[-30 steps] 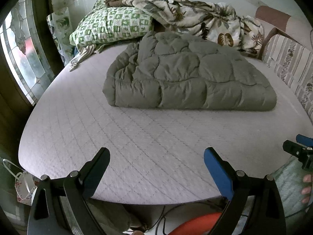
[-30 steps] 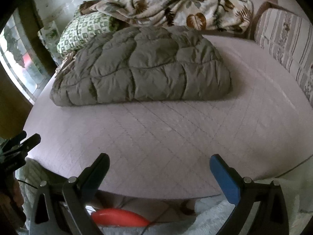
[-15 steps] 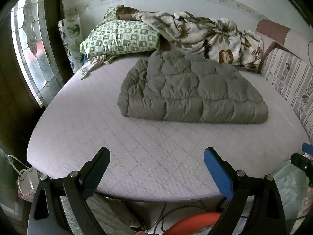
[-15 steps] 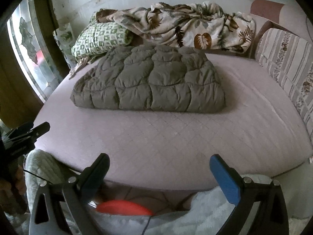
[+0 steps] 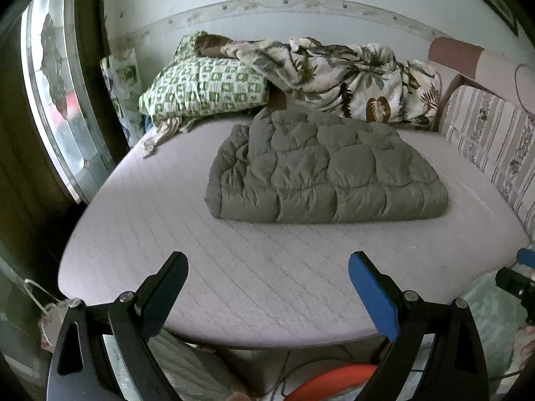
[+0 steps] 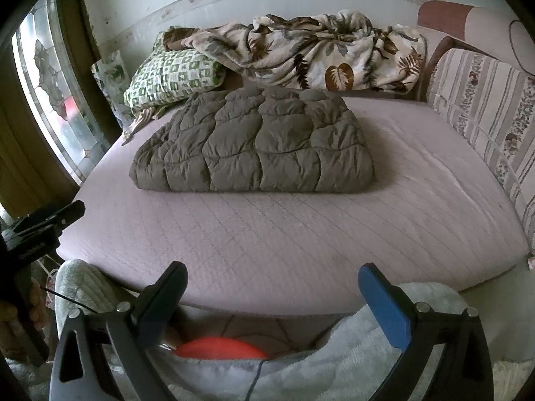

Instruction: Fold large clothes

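Note:
An olive-green quilted puffy garment (image 5: 324,170) (image 6: 257,147) lies folded into a thick block on the pale mauve mattress (image 5: 267,267) (image 6: 301,230), toward its far half. My left gripper (image 5: 267,264) hangs open over the mattress's near edge, well short of the garment, nothing between its black and blue fingers. My right gripper (image 6: 272,279) is likewise open and empty at the near edge. Each gripper shows at the margin of the other's view.
At the head of the bed sit a green checked pillow (image 5: 204,90) and a crumpled leaf-print blanket (image 5: 347,73) (image 6: 321,56). A striped cushion (image 6: 488,113) lines the right side, a stained-glass window (image 5: 57,100) the left. An orange object (image 6: 220,347) lies below the bed edge.
Both grippers have drawn back and up from the bed, so the folded garment looks smaller and farther away. The garment itself has not moved, and both stay open.

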`<state>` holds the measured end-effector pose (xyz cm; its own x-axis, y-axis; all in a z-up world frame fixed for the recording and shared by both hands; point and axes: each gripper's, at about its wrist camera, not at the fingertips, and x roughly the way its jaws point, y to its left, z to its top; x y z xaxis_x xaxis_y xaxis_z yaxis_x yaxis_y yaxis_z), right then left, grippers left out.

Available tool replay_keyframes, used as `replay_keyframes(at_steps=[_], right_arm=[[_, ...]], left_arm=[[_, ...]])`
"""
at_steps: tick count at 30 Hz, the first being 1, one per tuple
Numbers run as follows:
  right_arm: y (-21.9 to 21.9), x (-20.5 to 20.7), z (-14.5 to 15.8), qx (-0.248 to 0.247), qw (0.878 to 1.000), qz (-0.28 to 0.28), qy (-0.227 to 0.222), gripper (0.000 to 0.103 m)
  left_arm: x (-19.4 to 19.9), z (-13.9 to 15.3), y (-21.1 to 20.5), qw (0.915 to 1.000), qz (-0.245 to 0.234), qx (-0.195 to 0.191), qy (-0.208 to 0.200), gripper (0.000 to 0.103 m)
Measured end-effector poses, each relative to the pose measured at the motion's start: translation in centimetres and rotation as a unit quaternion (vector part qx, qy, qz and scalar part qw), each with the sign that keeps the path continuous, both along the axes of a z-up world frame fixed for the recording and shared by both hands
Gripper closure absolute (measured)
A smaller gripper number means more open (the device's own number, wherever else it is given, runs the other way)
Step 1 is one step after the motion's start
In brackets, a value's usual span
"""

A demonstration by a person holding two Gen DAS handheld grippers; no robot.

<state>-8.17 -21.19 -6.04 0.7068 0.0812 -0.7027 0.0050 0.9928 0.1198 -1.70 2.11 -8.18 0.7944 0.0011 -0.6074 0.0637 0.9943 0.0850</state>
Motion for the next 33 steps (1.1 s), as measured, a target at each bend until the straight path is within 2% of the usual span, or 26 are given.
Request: replay_keyframes(at_steps=[6,17,33], right_arm=[[0.1,-1.1,0.9,-0.015,1.0,-0.013,-0.015,0.0],[0.0,-3.1,2.3,-0.009,0.999,-0.031,-0.038,0.0],[-0.7,-3.9,2.5,0.0,0.998,-0.045,-0.032,0.0]], left_arm=[[-0.6,0.6,-0.4,0.9997,-0.017,-0.012,0.01,0.006],[-2.3,1.9,0.0,0.9999,-0.008,-0.005,-0.008,0.006],[-2.7,2.1,-0.2,0.9998,-0.014,-0.006,-0.012,0.006]])
